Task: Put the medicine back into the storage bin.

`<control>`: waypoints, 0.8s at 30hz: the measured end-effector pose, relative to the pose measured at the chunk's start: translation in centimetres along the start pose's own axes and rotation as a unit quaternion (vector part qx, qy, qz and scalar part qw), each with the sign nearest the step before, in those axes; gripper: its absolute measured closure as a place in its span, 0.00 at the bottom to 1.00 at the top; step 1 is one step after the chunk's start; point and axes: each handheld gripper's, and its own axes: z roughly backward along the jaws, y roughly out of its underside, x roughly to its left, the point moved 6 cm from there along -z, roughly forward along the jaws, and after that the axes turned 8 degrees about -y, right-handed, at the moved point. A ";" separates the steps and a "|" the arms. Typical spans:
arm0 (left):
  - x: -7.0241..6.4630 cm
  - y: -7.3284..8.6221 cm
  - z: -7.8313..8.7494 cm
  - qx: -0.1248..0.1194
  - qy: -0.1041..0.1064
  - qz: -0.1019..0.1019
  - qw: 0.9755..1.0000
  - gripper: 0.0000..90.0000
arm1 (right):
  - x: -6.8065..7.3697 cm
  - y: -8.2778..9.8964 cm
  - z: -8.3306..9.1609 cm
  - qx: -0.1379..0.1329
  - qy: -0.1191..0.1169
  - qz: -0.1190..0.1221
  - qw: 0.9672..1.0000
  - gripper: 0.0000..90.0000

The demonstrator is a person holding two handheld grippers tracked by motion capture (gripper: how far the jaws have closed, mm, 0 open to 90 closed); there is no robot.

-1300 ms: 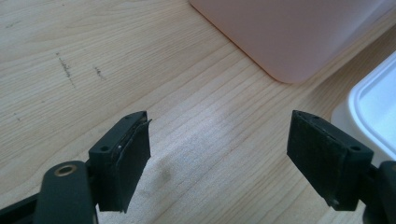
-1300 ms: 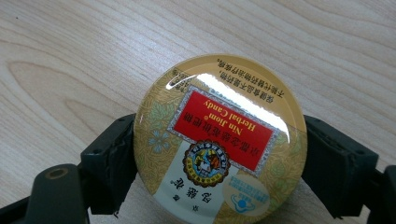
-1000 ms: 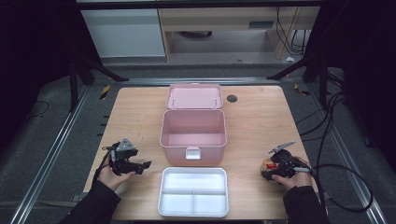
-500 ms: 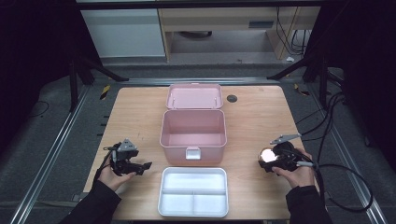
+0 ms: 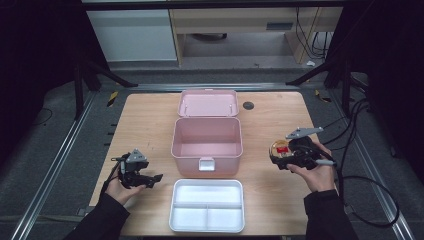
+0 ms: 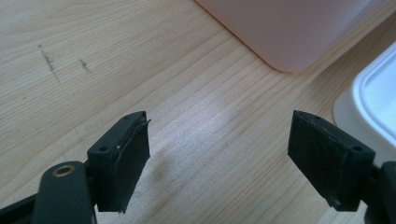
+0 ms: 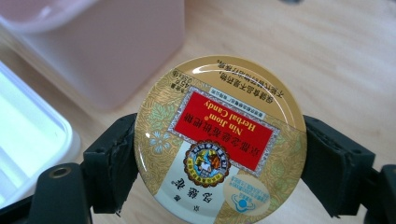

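A round gold candy tin with a red label sits clamped between the two black jaws of my right gripper. In the high view that tin and the right gripper hang above the table to the right of the open pink box. My left gripper rests low at the table's left front, jaws wide apart. Its own view shows the left gripper open over bare wood, nothing between the pads.
The pink box's lid lies open behind it. A white divided tray sits at the front edge, between the two hands. A dark round hole marks the table near the back right. Cables trail off the right side.
The right gripper has lifted and moved forward and left toward the pink box, carrying the tin, which now faces up. The left gripper has stayed put.
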 end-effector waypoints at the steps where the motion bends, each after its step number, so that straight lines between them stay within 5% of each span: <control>1: 0.0 0.0 0.0 0.001 0.000 0.000 1.000 0.22 | 0.2 -1.3 0.2 -0.010 -0.002 0.007 1.000 0.23; 11: 0.0 0.1 -0.2 0.005 0.003 0.003 1.000 0.23 | 2.0 -7.2 0.2 -0.037 -0.011 0.046 0.998 0.23; 24: 0.0 0.0 -0.2 0.000 0.003 0.005 1.000 0.23 | 3.6 -12.1 -2.0 -0.042 -0.030 0.071 0.996 0.23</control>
